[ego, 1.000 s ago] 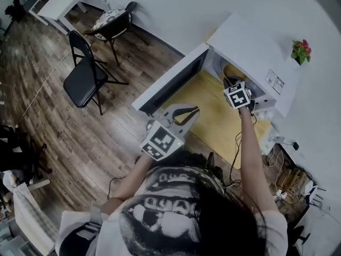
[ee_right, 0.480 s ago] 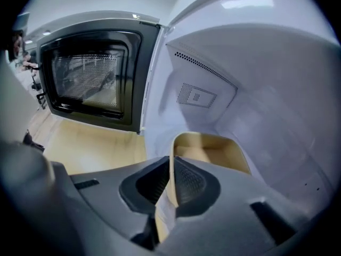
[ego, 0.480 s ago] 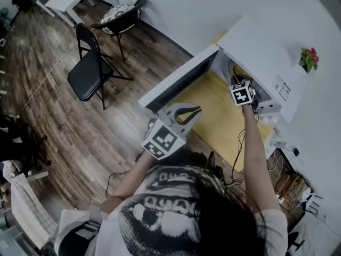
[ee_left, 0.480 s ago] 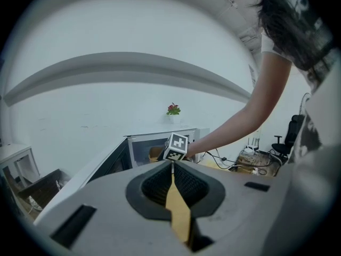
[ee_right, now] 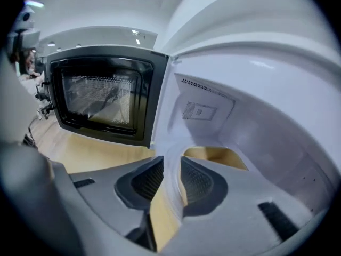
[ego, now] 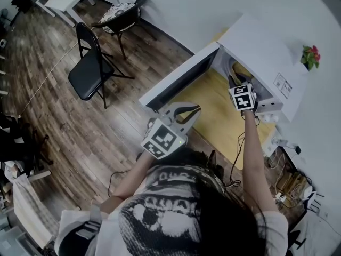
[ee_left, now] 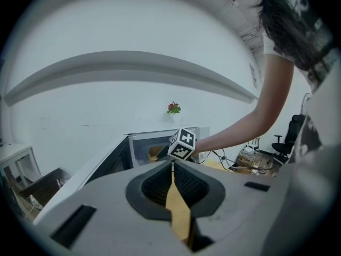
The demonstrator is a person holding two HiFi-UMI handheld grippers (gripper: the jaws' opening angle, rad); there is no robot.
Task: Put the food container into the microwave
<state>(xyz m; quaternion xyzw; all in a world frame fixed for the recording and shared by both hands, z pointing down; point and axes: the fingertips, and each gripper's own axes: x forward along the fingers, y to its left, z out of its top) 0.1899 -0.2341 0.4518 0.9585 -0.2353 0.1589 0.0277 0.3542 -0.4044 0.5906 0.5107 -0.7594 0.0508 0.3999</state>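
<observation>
Most of the food container [ee_right: 216, 154] behind the right claw [ee_right: 171, 162], its shape and near edge indistinct.

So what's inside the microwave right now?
The food container, clamped by its white rim in the right gripper, is inside the microwave cavity. Its yellowish interior shows; the cavity floor beneath is hidden by container and gripper.

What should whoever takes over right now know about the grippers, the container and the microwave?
Left gripper: fingers together, nothing between them, held near the open door, away from the work.
Right gripper: reached into the microwave, fingers closed on what looks like the pale rim of the container.
Done: door open, container inside the cavity.
Left: make sure the container rests on the floor of the cavity, let go, draw the right gripper out, then probably shut the door.
</observation>
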